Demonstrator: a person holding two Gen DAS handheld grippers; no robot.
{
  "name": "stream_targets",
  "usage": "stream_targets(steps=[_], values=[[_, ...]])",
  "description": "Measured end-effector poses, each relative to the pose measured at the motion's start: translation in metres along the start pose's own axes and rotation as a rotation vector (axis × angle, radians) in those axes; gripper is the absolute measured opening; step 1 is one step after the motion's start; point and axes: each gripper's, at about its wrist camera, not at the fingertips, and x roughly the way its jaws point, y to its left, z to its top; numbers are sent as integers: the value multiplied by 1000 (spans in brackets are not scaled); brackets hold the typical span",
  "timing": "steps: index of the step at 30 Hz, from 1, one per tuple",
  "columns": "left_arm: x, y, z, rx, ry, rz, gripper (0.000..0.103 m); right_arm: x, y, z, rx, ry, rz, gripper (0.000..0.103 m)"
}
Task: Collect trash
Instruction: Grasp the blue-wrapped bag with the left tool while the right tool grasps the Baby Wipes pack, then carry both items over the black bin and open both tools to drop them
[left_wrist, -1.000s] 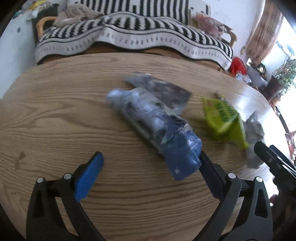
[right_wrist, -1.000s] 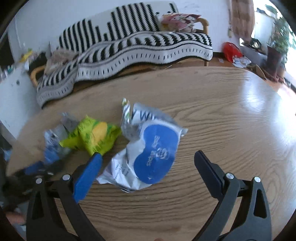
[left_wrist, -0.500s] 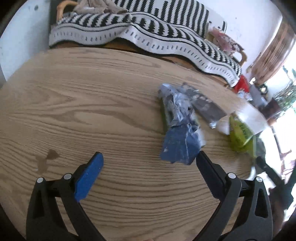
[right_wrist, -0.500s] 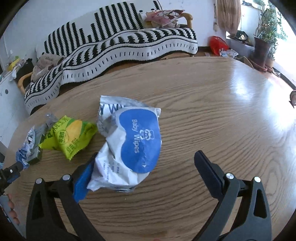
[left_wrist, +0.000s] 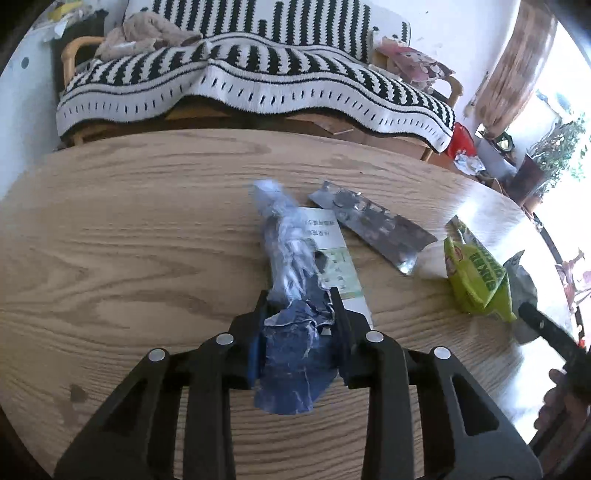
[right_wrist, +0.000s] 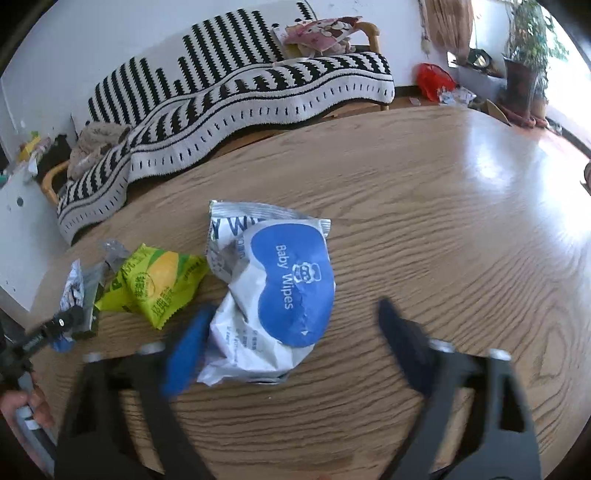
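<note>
Left hand-held gripper (left_wrist: 299, 314) closing, now pinching blue wrapper (left_wrist: 291, 332); right hand-held gripper (right_wrist: 291, 328) closing around baby-wipes pack (right_wrist: 273, 291), previously spread.

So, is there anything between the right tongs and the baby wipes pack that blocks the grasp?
Nothing visible blocks it. The baby wipes pack already lies between the closing right tongs; the blue pad is at its left edge, the other finger still apart. The green snack bag lies to the left, outside.

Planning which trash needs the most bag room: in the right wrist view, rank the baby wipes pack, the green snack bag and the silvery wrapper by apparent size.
1. baby wipes pack, largest, though nearest the camera.
2. green snack bag.
3. silvery wrapper, smallest, partly hidden.
</note>
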Motion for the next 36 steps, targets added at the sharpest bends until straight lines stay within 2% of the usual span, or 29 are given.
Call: stream_targets(steps=[1, 9, 15, 25, 36], values=[[-2, 1, -1, 4, -2, -2, 29, -1, -1, 1, -2, -2, -13, 42], [-33, 0, -1, 10, -60, -6, 28, -25, -1, 3, -25, -43, -3, 30], [-54, 3, -2, -11, -85, -11, 28, -43, 1, 5, -26, -94, -6, 29], [-67, -4, -12, 30, -79, -11, 28, -53, 10, 1, -22, -97, -6, 29], [-68, -6, -12, 16, -54, -44, 28, -49, 18, 0, -29, -84, -16, 29]])
